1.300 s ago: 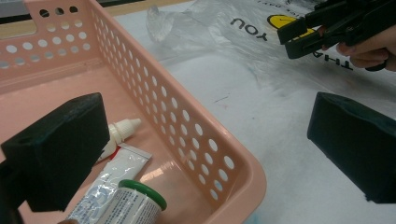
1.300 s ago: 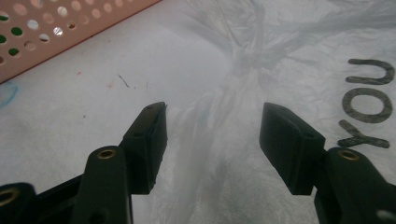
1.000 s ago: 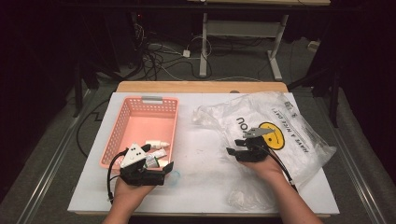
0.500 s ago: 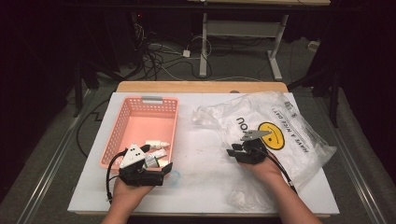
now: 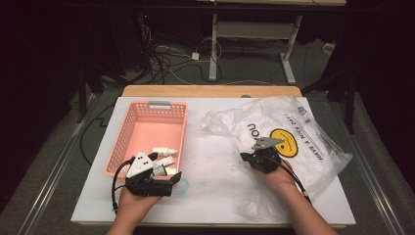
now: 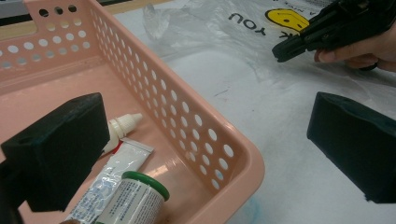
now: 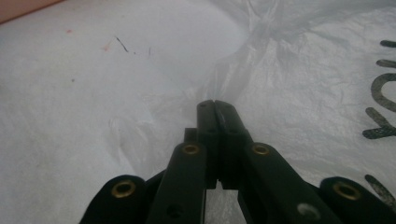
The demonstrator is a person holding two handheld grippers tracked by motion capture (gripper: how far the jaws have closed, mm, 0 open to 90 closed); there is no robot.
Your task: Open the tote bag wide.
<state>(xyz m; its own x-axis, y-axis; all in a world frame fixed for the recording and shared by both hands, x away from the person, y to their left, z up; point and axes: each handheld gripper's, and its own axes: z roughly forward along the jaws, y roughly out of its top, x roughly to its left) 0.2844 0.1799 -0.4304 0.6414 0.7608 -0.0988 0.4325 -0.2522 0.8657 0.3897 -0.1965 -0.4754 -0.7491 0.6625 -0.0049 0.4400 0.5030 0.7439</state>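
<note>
Right gripper [image 7: 215, 103] just closed, jaws pinching clear crinkled plastic bag [image 5: 293, 132] near table's right edge. Left gripper [image 6: 205, 154] spread wide over pink perforated basket [image 6: 196, 126] corner.

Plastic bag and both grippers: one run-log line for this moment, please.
right gripper: jaws just closed, pinching plastic bag edge | left gripper: open over pink basket corner

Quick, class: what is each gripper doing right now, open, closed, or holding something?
Left gripper: open, holding nothing, one jaw over the pink basket.
Right gripper: jaws just closed, pinching a fold of the plastic bag.
</note>
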